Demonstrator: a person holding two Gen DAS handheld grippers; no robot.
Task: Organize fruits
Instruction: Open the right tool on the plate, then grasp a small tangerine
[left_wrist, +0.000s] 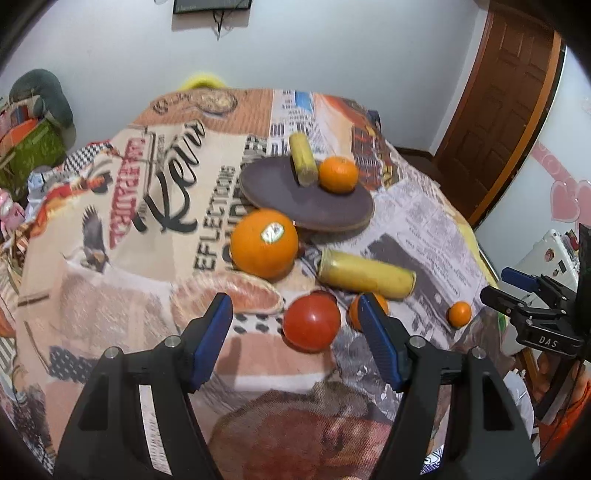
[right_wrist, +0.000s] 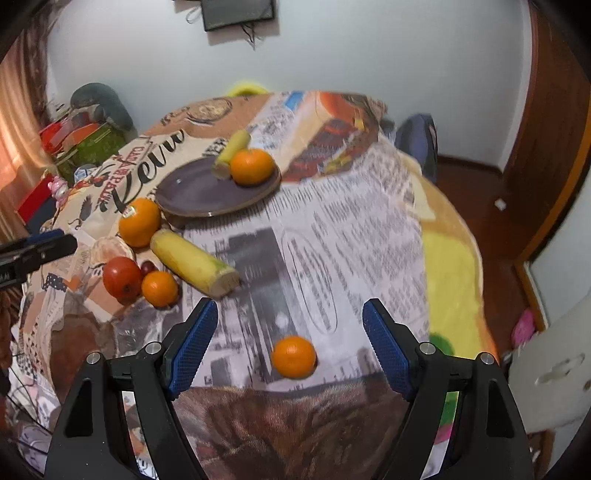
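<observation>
This is a lived-in room of a home. A desk (right_wrist: 369, 229) draped in a newspaper-print cloth carries fruit and a dark plate (right_wrist: 192, 195), while a panelled wooden door (left_wrist: 506, 96) and wood skirting line pale walls. A small dark screen (right_wrist: 238, 13) hangs high on the wall, boxes and soft clutter (right_wrist: 81, 136) pile up in the corner, and pink heart decorations (left_wrist: 565, 195) brighten one side.

bare desk (right_wrist: 332, 240) lay right of plate (right_wrist: 192, 195) | tomato (left_wrist: 311, 322), corn (left_wrist: 365, 275) crowded left tool (left_wrist: 297, 317)
</observation>
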